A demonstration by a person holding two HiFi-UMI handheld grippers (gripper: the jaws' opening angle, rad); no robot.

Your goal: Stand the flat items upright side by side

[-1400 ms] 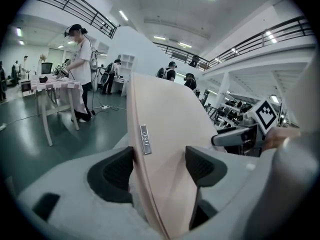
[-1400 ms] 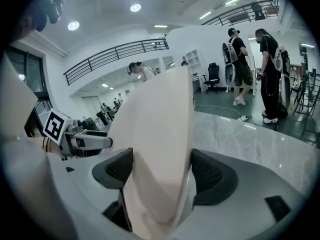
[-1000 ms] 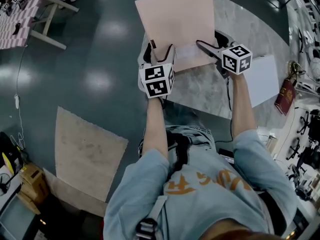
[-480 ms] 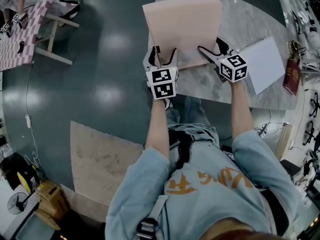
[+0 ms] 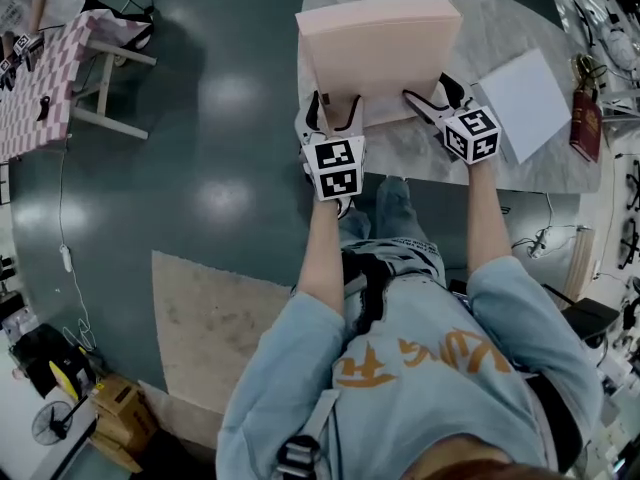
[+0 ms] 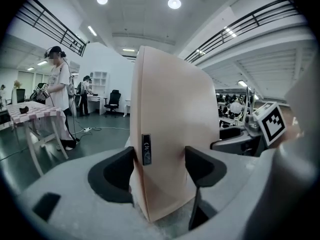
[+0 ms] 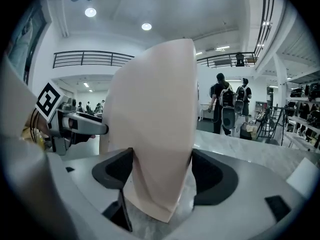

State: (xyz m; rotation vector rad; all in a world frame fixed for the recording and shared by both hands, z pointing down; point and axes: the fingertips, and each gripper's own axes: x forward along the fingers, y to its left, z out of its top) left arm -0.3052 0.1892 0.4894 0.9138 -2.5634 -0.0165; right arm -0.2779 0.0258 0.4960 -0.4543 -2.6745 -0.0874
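Note:
A thick pale-pink pack of flat items [image 5: 375,53] stands on its near edge on the marble table [image 5: 420,163], its broad face leaning slightly away from me. My left gripper [image 5: 333,108] is shut on the pack's near-left corner. My right gripper [image 5: 425,93] is shut on its near-right corner. In the left gripper view the pink pack [image 6: 170,134] fills the gap of the left gripper [image 6: 160,164], with a small dark label on its edge. In the right gripper view both pads of the right gripper [image 7: 160,166] press the pink pack [image 7: 155,124].
A white sheet [image 5: 525,103] lies flat on the table to the right of the pack, and a dark red item [image 5: 585,126] sits beyond it at the table's right edge. The table's near edge runs just under both grippers. People stand in the background hall.
The pink pack has tipped up from a flatter lean to nearly upright, so its top edge now shows. Both grippers have kept their hold on it and risen slightly.

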